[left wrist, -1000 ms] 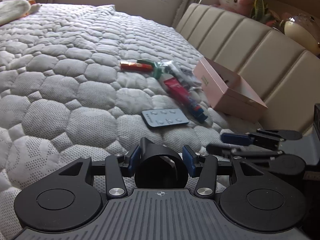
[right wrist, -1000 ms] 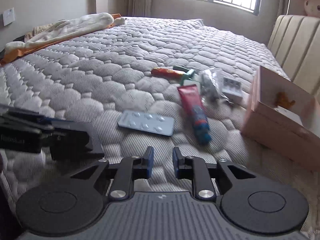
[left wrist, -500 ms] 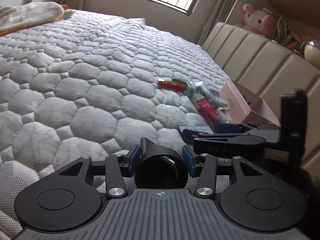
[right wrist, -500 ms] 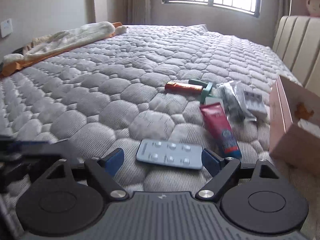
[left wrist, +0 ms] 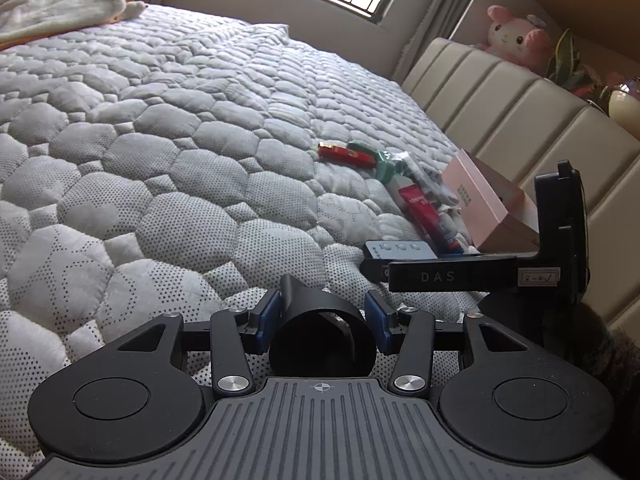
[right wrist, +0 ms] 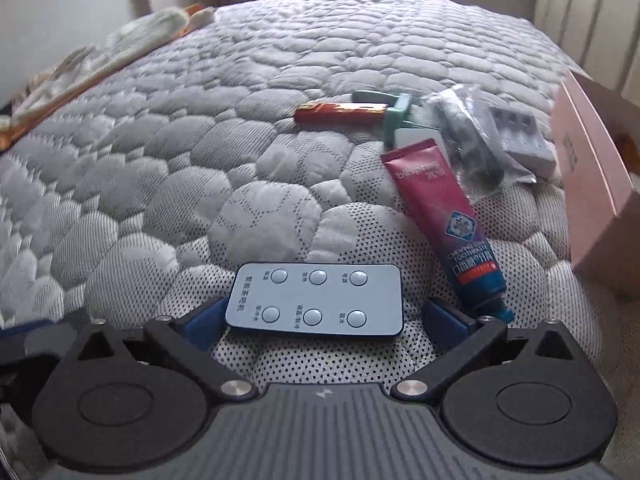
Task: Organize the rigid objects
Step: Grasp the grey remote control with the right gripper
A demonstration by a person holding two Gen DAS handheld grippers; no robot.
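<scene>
My left gripper is shut on a black cylindrical object and holds it just above the quilt. My right gripper is open wide, its blue pads on either side of a light blue remote lying flat on the bed; the remote also shows in the left wrist view. Behind it lie a red toothpaste tube, a red-orange packet, a green piece, a clear bag of dark parts and a white tray.
An open pink box stands at the right by the beige headboard. The right gripper's body crosses the left wrist view. A cream blanket lies far left. A pink plush sits on the shelf.
My right gripper opened wide and moved forward and down until its pads flank the remote. My left gripper drew back and tilted up, still holding the black object.
</scene>
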